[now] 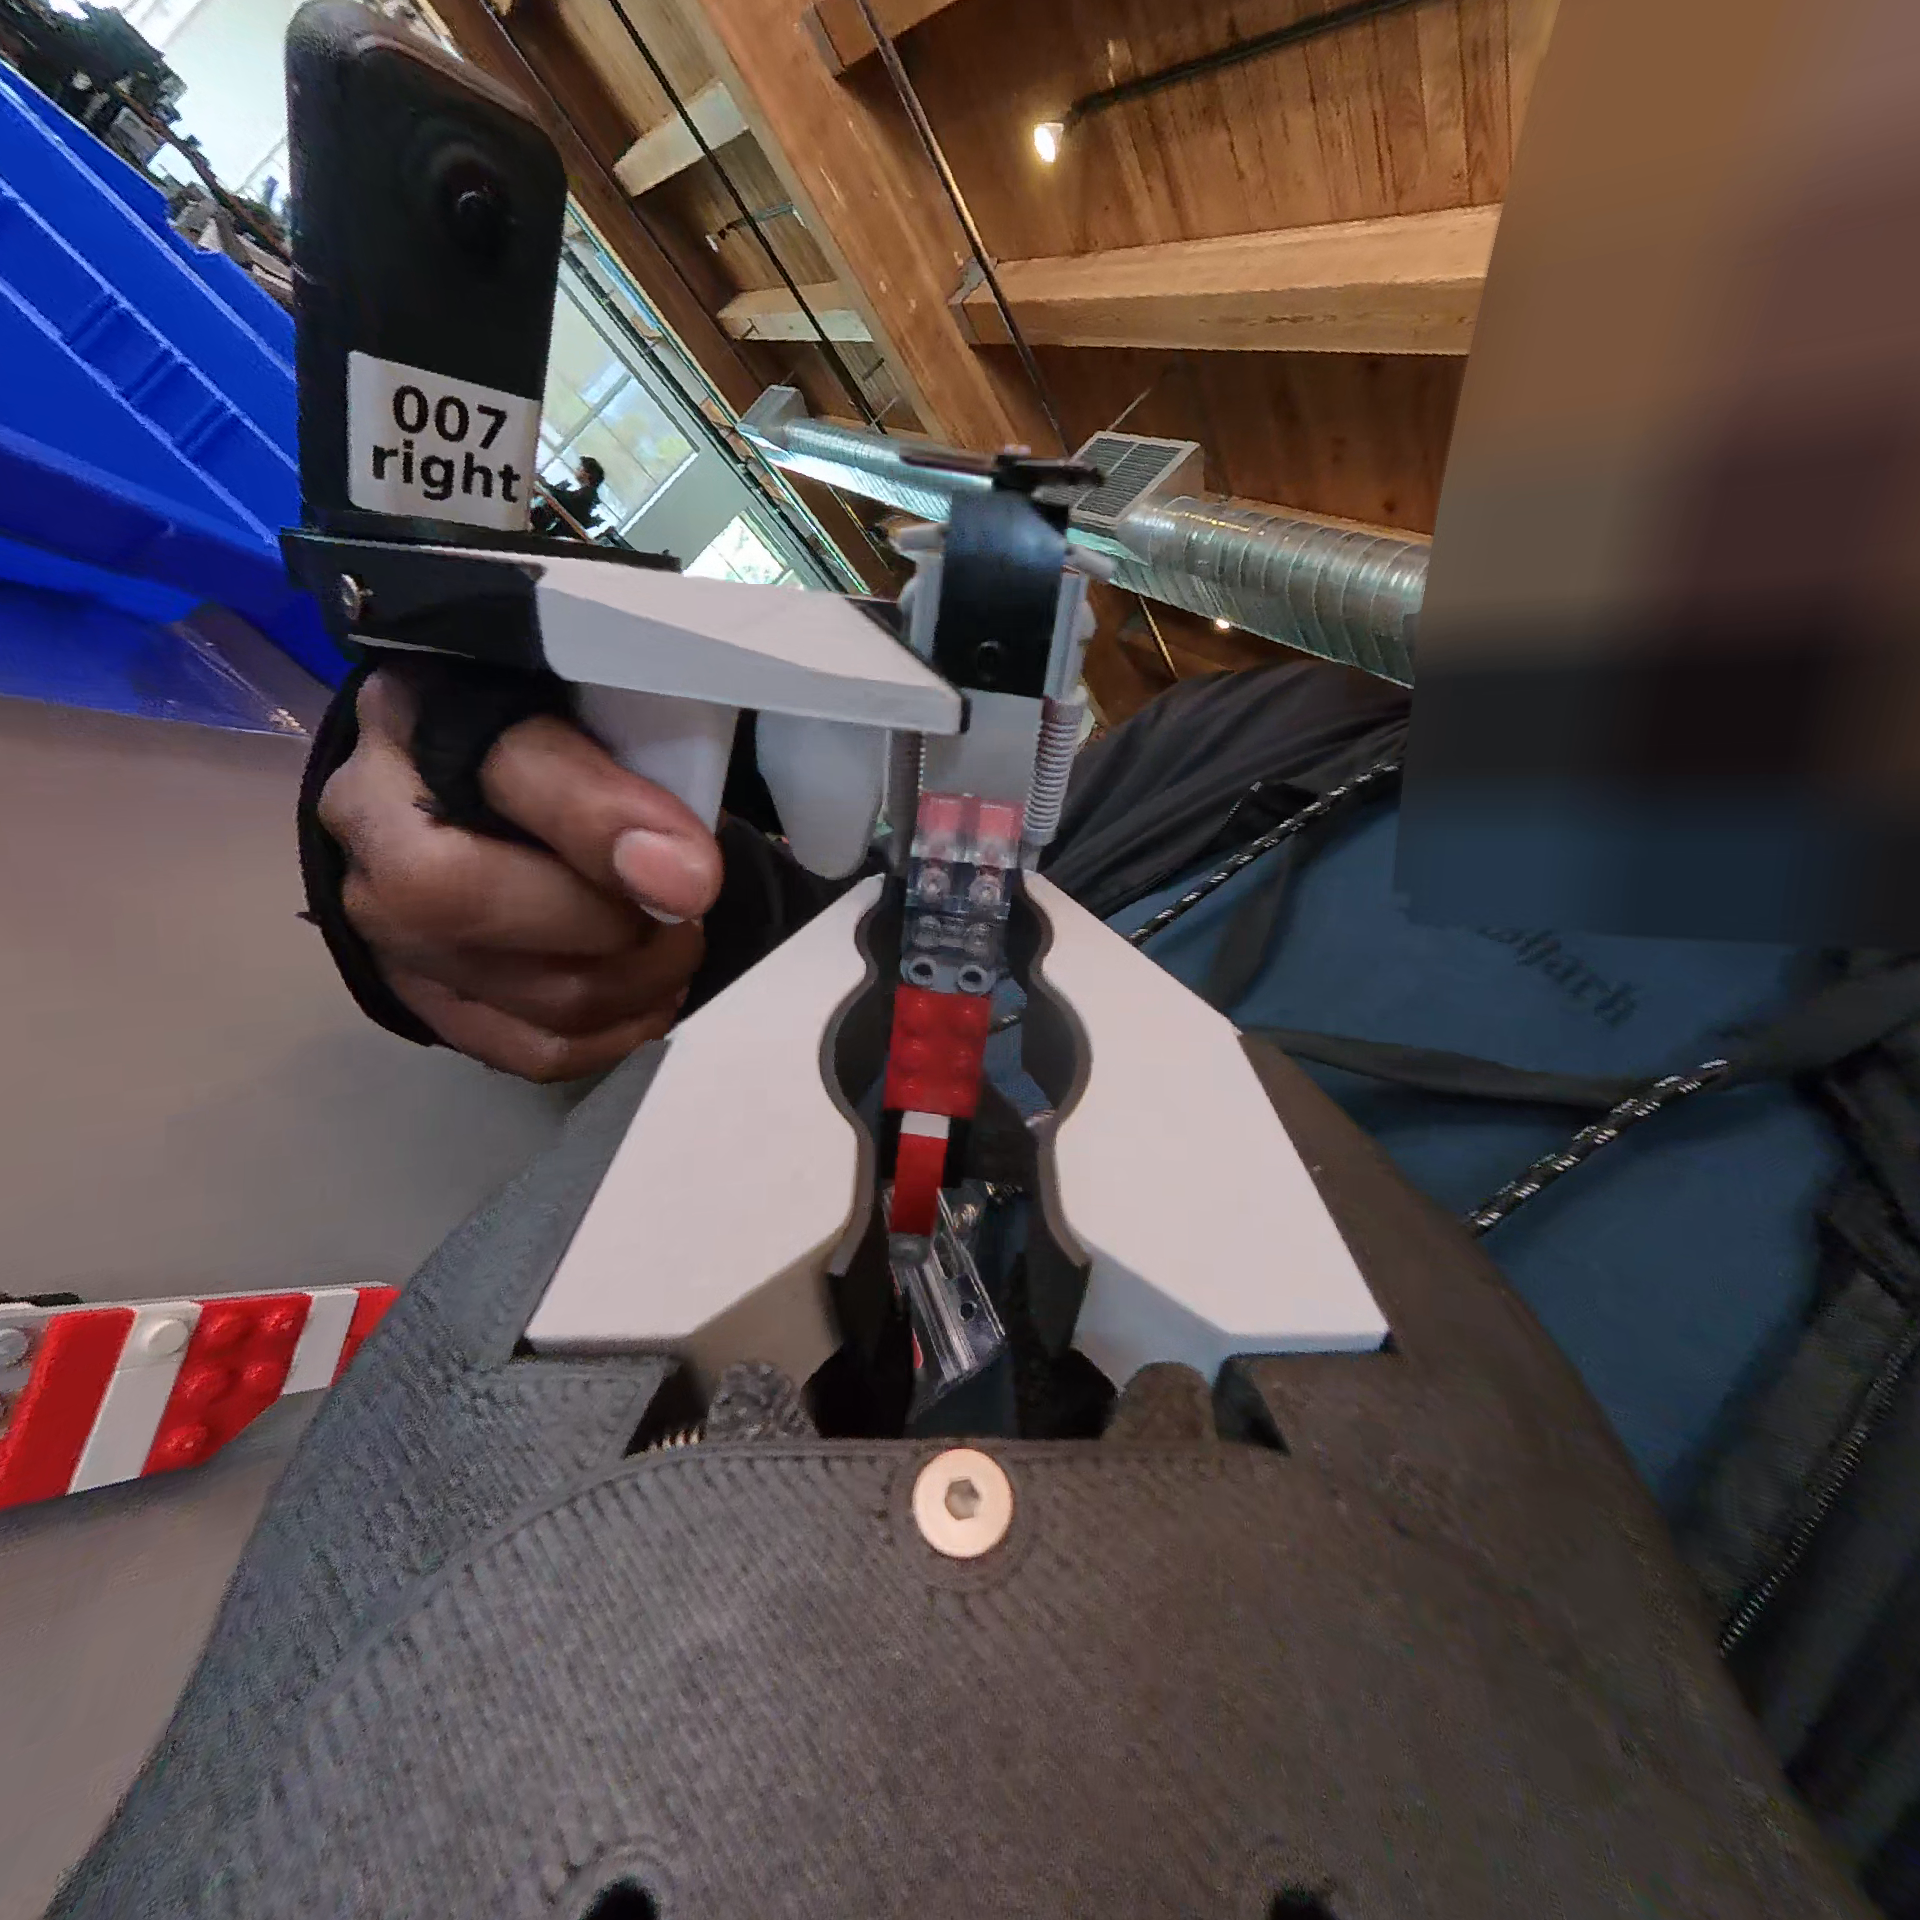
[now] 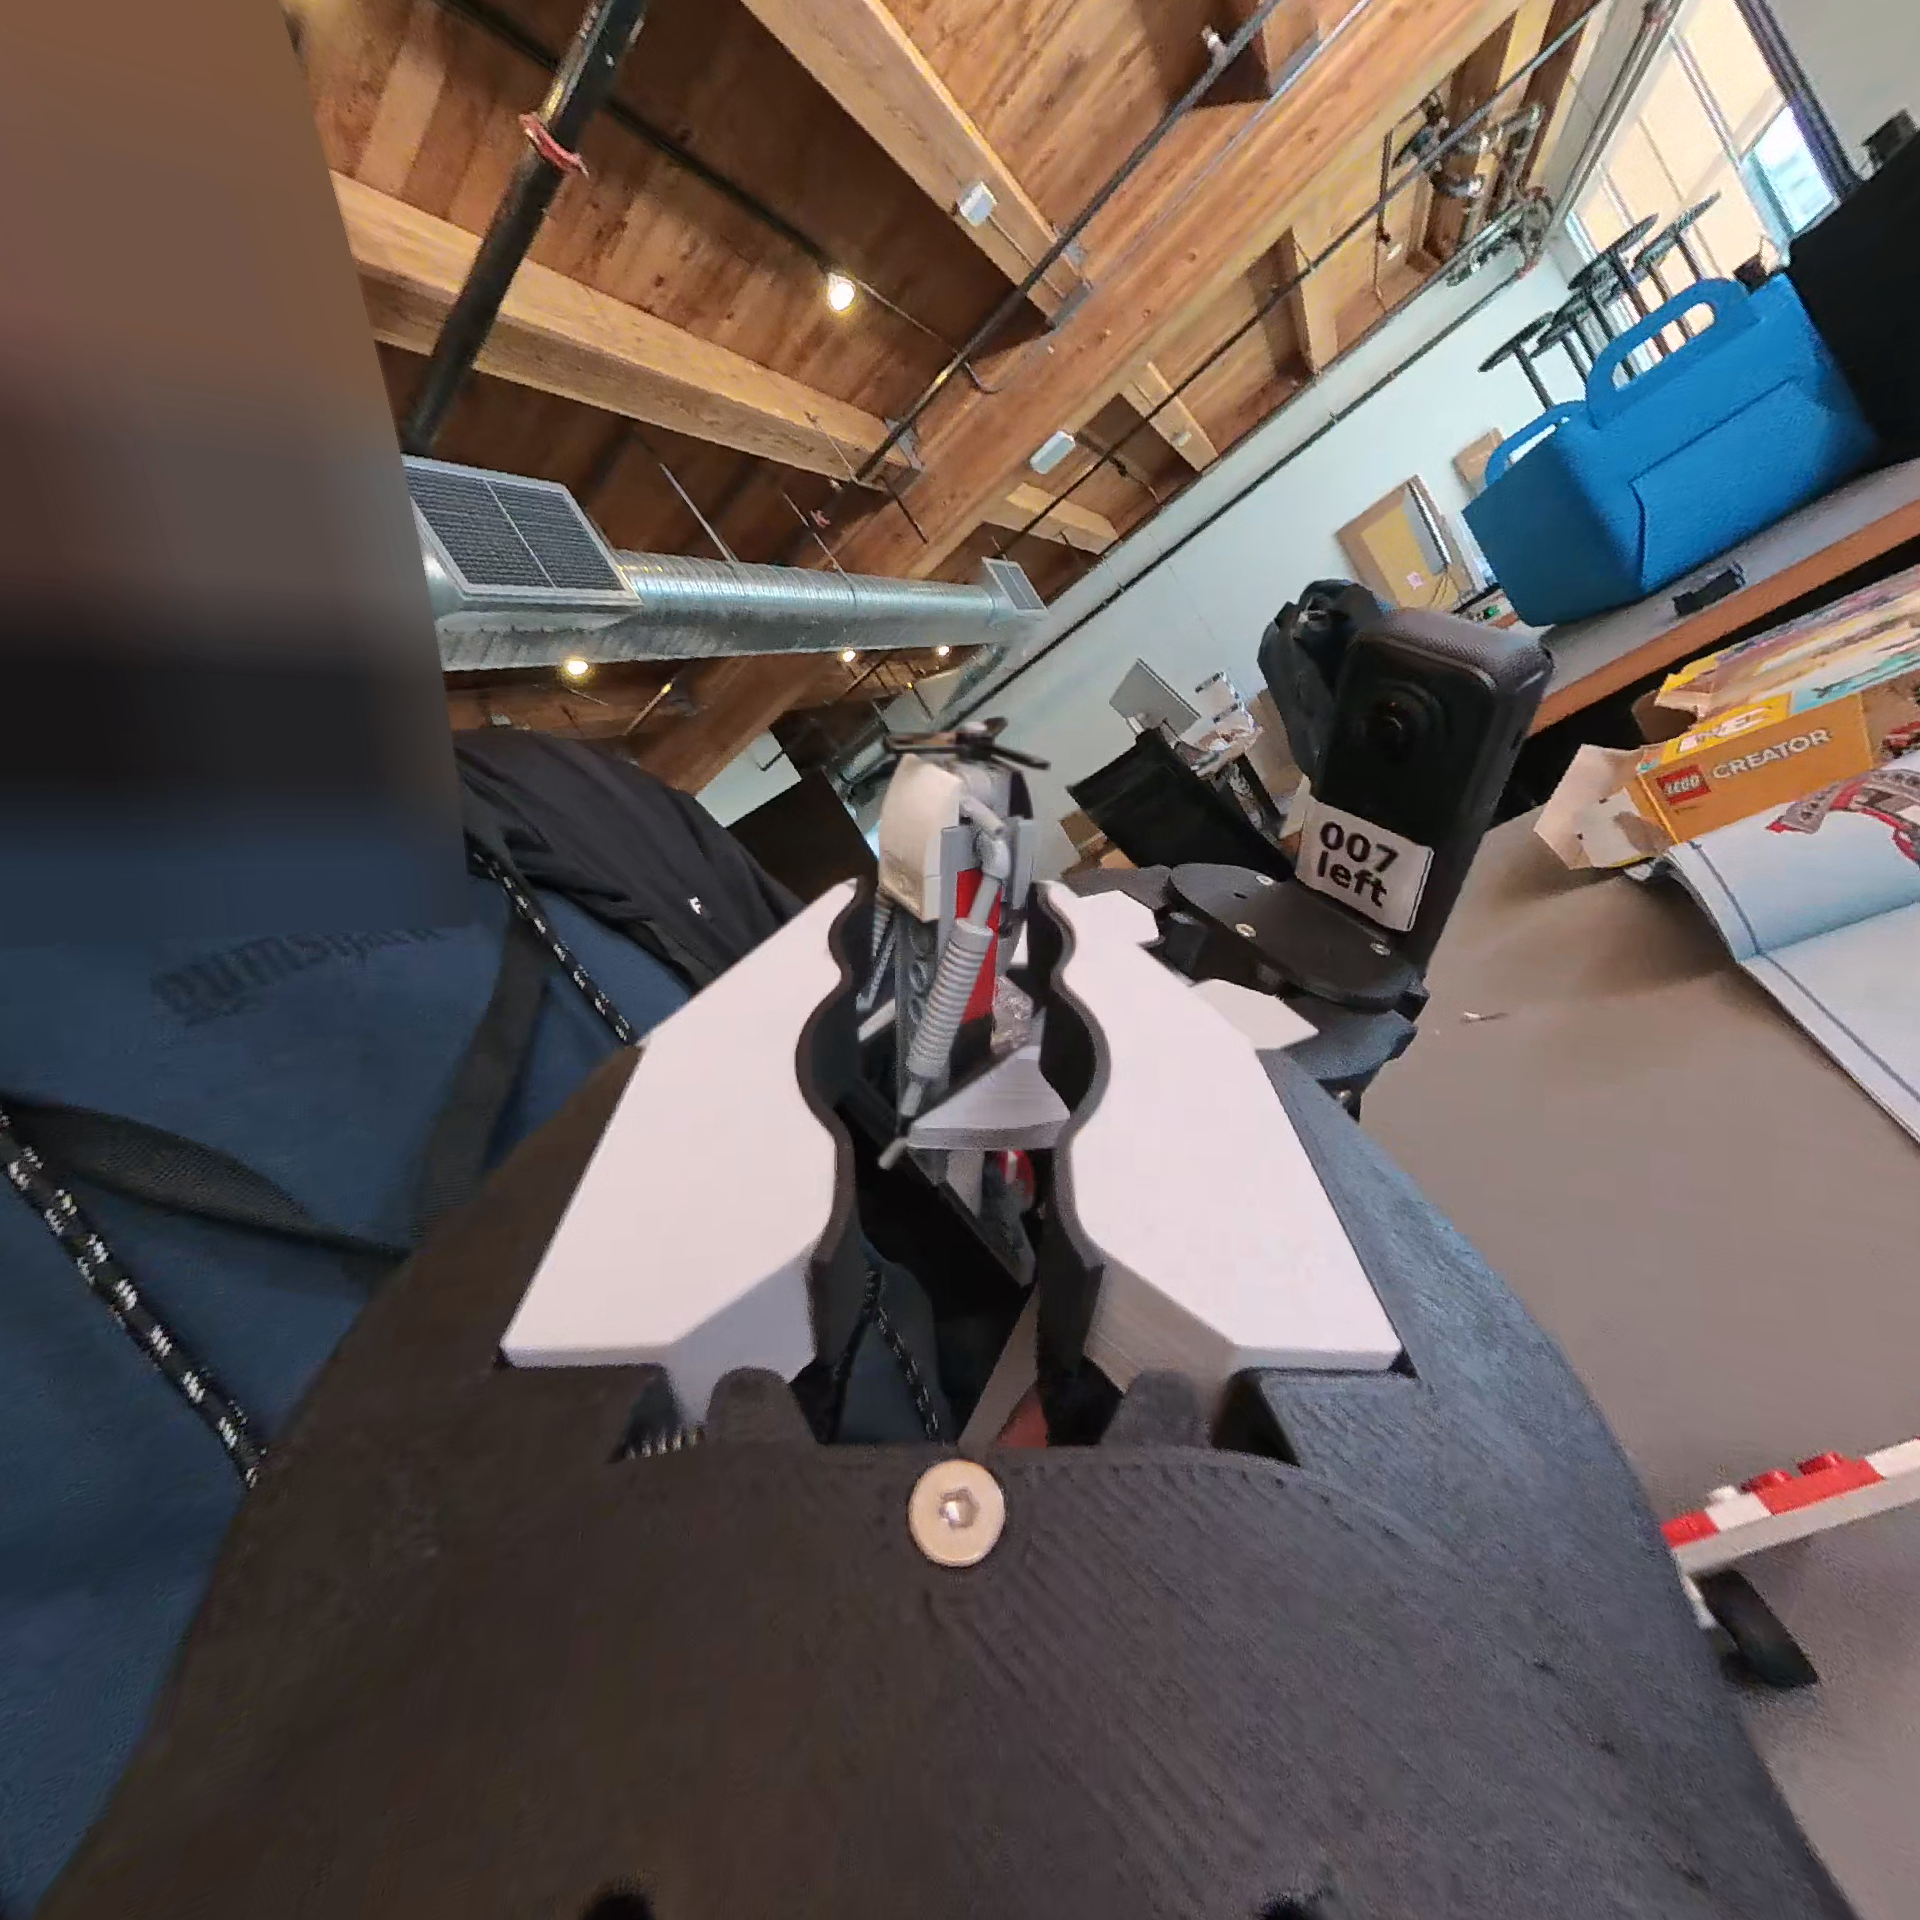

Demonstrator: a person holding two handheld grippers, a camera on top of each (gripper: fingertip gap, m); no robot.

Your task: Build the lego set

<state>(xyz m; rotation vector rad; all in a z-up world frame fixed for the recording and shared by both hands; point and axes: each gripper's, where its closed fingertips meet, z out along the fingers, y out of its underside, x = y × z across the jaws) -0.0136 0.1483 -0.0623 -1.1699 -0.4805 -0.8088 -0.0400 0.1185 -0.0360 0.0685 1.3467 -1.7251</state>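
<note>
A small lego model of red, grey and clear bricks is held up in the air between both grippers. In the right wrist view it shows a white body, a grey spring fork and black handlebars. My left gripper is shut on the model's lower red part. My right gripper is shut on its upper part. In the left wrist view the right gripper comes in from the upper left, held by a hand. In the right wrist view the left gripper comes in from the right.
A red and white lego strip lies on the grey table; in the right wrist view it has a black wheel. A lego box and an open booklet lie farther right. A blue bin stands at the left. The person's blue jacket is close behind. My right fingertips sit around 4 centimeters from my left ones. From either gripper's tips it is about 15 centimeters to the black wheel.
</note>
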